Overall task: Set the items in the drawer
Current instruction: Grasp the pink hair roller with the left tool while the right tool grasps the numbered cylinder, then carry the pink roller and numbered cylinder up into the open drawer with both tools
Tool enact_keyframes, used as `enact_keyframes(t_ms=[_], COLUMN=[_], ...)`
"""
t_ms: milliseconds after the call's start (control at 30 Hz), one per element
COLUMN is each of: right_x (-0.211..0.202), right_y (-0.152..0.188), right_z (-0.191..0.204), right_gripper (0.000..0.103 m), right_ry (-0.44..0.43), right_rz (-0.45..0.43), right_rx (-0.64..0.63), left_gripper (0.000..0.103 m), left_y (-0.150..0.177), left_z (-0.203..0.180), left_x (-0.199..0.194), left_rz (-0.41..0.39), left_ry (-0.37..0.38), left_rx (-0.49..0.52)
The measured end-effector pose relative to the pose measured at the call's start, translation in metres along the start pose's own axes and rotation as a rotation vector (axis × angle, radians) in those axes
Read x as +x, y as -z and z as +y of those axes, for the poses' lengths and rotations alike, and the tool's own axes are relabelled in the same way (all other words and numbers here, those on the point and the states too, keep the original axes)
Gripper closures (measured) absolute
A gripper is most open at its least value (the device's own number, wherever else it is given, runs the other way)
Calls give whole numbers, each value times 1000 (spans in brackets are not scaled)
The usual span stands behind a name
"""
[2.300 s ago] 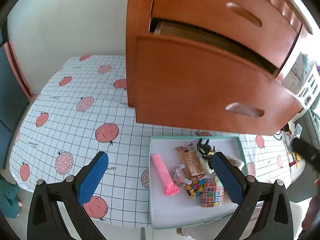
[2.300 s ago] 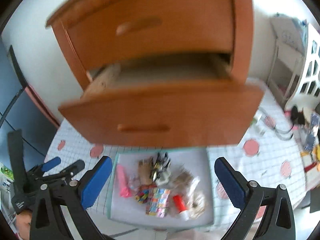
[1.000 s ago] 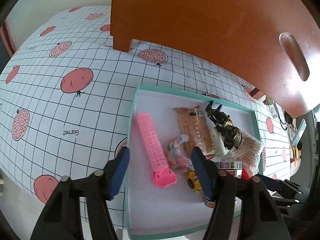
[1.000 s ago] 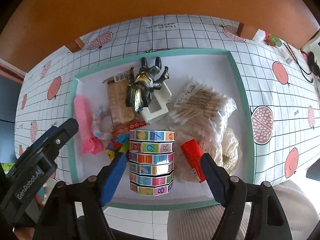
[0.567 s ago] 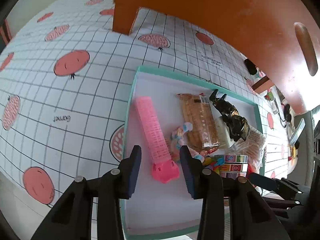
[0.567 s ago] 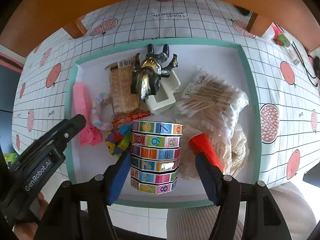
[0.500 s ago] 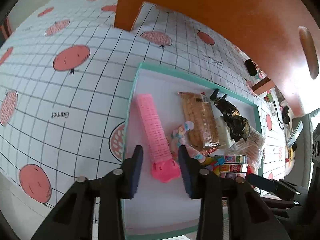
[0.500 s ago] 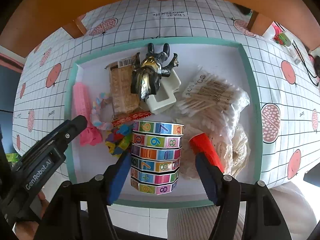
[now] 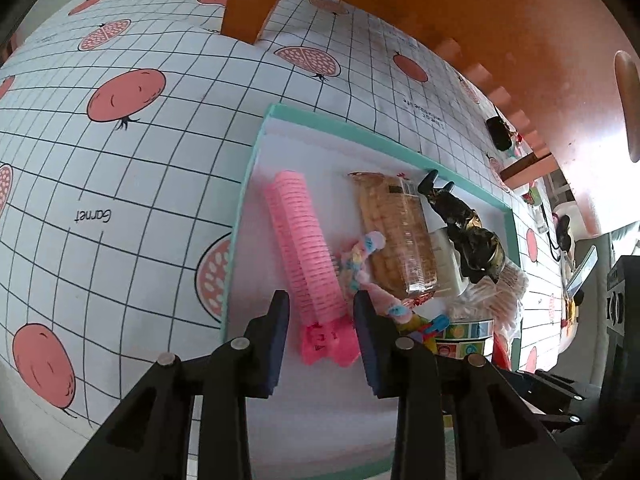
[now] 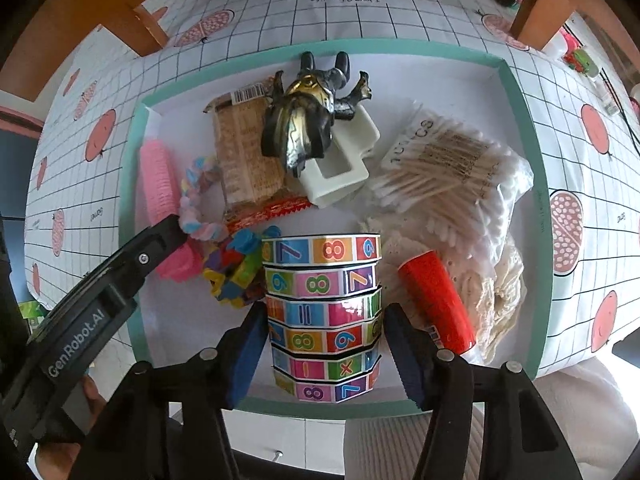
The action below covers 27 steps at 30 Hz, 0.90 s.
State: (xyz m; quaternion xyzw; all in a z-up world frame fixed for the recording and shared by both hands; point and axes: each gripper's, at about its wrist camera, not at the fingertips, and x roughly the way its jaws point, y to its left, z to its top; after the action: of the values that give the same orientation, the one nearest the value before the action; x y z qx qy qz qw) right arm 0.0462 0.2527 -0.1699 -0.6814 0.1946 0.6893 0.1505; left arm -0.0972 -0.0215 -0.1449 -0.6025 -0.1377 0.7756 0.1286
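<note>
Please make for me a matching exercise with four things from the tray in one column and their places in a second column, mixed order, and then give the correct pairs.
Things:
1. pink hair roller
2. number puzzle cylinder
3. dark figurine
4. red tube

Places:
A. lying on the white holder
B. between the fingers of the right gripper
C. on the lace fabric, beside the cotton swabs
D. between the fingers of the left gripper

Pairs: 1-D, 2-B, 3-A, 4-C

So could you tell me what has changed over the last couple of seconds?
Both grippers dropped from drawer height into the tray and narrowed: the left gripper now straddles the pink roller, the right gripper the number puzzle. Neither is clamped yet. The tray's items stayed put.
</note>
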Motion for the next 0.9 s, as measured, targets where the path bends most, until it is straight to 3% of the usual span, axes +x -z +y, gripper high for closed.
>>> enact_keyframes(t_ms=[500, 733, 800, 900], right_x=[-25, -53, -53, -63], right_y=[4, 9, 30, 34], right_z=[-16, -30, -26, -34], right_gripper=[45, 45, 45, 45], right_ry=[-31, -98, -131, -169], right_rz=[-42, -134, -181, -239], right_rx=[61, 135, 158, 205], left_gripper=[75, 75, 75, 76], left_y=[5, 0, -3, -7], left_z=[5, 17, 20, 21], left_x=[-10, -36, -44, -54], left_rz=[-1, -25, -36, -58], left_ry=[-12, -14, -7, -4], left_rx=[-26, -54, -64, -71])
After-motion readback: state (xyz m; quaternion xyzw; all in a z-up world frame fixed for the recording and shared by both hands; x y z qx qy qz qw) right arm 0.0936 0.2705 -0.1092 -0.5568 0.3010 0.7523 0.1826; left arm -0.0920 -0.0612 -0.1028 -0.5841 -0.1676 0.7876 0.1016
